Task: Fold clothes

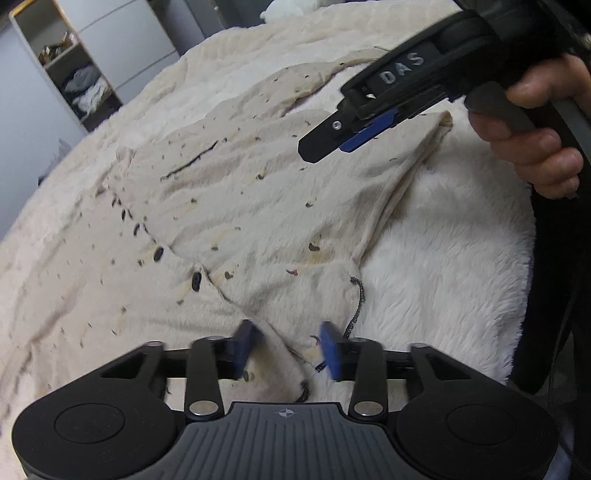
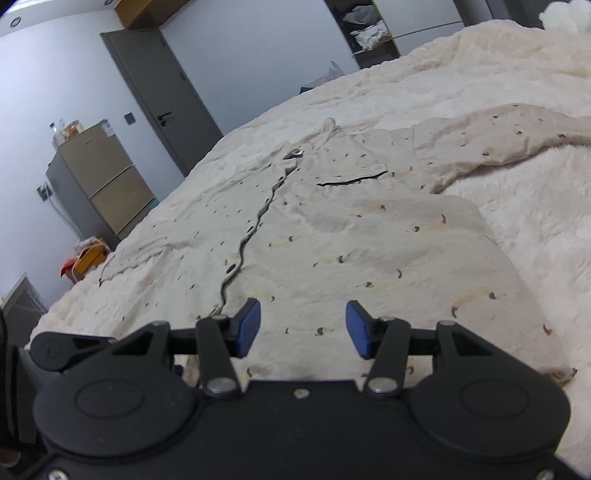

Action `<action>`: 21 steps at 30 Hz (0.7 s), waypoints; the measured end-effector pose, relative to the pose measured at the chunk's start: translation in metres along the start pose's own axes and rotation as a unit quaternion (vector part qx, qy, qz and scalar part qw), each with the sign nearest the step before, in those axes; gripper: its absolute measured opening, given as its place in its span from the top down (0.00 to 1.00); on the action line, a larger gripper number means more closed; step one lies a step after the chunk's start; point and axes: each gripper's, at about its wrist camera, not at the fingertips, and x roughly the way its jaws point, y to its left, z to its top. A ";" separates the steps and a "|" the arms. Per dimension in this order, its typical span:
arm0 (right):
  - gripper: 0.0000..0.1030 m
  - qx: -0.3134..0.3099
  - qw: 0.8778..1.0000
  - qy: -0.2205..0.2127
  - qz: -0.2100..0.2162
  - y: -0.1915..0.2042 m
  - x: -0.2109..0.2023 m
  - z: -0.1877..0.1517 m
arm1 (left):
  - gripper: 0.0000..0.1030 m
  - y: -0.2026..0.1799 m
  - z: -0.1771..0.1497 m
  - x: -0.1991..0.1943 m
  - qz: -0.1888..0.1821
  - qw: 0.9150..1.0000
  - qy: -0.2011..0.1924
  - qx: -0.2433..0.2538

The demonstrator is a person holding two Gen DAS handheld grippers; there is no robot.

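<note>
shirt (image 2: 332, 236): cream, spread flat mid-frame on the fuzzy blanket (image 2: 517, 206)
left gripper (image 1: 286, 349): pads apart over hem
right gripper (image 2: 303, 328): apart, empty
risk: might pinch blanket too

A bed (image 2: 517, 229) under a cream fleece blanket (image 1: 443, 229) fills the room's middle. Beyond its far edge stand pale bluish walls (image 2: 55, 74) and a grey door (image 2: 162, 99) with a dark handle. A two-door fridge (image 2: 99, 181) stands left of the door, with jars on top. An open shelf (image 1: 74, 70) holds folded laundry beside grey wardrobe panels (image 1: 122, 40). Round lights (image 2: 15, 22) sit in the ceiling.
</note>
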 end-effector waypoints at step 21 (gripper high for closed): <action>0.46 -0.047 0.995 0.042 -0.083 -0.011 -0.071 0.032 | 0.98 0.050 0.024 0.008 -0.061 0.994 -0.049 -0.076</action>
